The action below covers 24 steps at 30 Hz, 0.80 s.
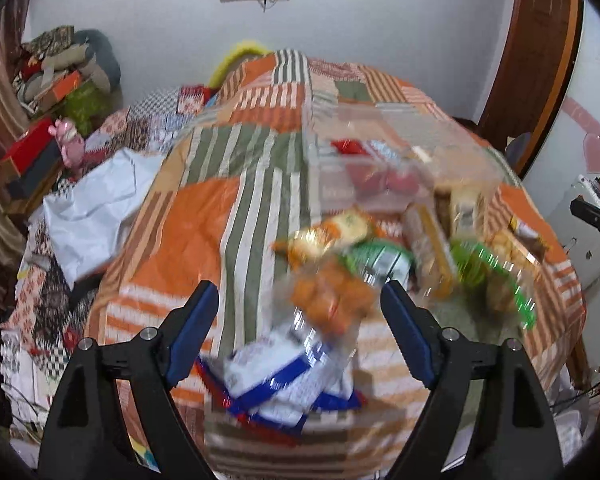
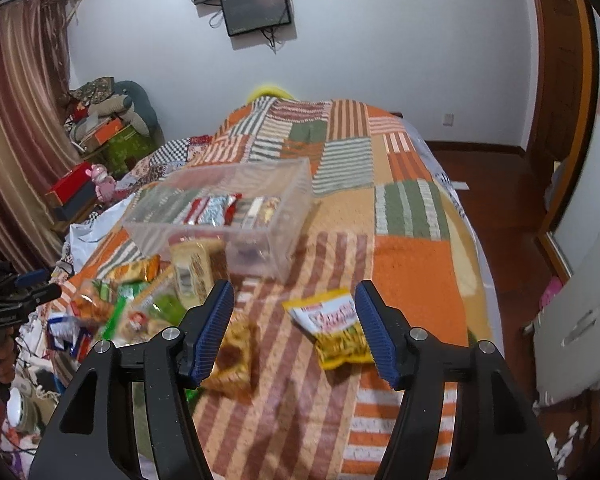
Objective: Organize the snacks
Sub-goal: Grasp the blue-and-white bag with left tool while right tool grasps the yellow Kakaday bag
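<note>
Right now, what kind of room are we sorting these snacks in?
Most likely a bedroom at home. The snacks lie on a patchwork quilt that seems to cover a bed, a screen hangs on the wall, striped curtains hang at the left, and a wooden door stands at the right.

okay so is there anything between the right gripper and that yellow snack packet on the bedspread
Nothing visible. The right gripper is open, and the yellow snack packet lies flat on the bedspread near its right finger, bare cloth around it. A brown packet lies apart, by the left finger.

Clear plastic bin [image 2: 236, 216], glossy foil snack packets [image 2: 336, 328] (woven patchwork cloth [image 2: 416, 272])
</note>
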Tool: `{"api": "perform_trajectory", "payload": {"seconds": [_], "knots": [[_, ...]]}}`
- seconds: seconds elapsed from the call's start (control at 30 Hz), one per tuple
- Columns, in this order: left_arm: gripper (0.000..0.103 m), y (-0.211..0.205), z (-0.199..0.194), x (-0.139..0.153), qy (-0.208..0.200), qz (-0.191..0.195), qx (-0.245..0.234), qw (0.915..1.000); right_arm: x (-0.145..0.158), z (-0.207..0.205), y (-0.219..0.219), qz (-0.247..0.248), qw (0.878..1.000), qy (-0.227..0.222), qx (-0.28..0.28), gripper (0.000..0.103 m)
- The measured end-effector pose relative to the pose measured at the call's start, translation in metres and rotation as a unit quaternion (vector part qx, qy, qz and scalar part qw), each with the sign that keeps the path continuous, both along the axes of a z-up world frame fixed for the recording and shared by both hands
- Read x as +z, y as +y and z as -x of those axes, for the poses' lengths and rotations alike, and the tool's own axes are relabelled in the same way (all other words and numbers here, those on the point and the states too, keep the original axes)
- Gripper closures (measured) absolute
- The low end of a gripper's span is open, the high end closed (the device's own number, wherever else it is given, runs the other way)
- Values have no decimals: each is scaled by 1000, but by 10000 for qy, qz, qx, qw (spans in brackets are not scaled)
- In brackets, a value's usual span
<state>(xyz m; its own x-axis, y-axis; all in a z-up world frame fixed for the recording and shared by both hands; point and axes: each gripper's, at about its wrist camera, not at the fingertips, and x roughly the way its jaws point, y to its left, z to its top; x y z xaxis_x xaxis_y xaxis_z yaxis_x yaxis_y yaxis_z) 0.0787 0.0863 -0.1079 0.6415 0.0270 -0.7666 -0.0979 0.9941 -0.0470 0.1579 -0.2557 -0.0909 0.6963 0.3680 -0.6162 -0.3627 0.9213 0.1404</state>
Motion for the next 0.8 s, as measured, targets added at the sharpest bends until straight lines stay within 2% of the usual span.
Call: {"api": "perform_trajectory", "payload": {"seconds": [0.23, 0.4, 0.53, 0.8], "knots": [[18, 6, 19, -28, 221, 222, 168, 9994, -24, 4, -12, 84, 9996, 208, -162, 39], [10, 1, 24, -38, 218, 106, 166, 9996, -40, -1, -15, 108, 9986, 452, -246, 39], [10, -1, 20, -46, 296, -103, 217, 9993, -47, -10, -17, 169, 9978, 583, -254, 39], [2, 15, 14, -61, 358, 83, 446, 9983, -59, -30, -14, 437, 9959, 772, -171, 39]]}}
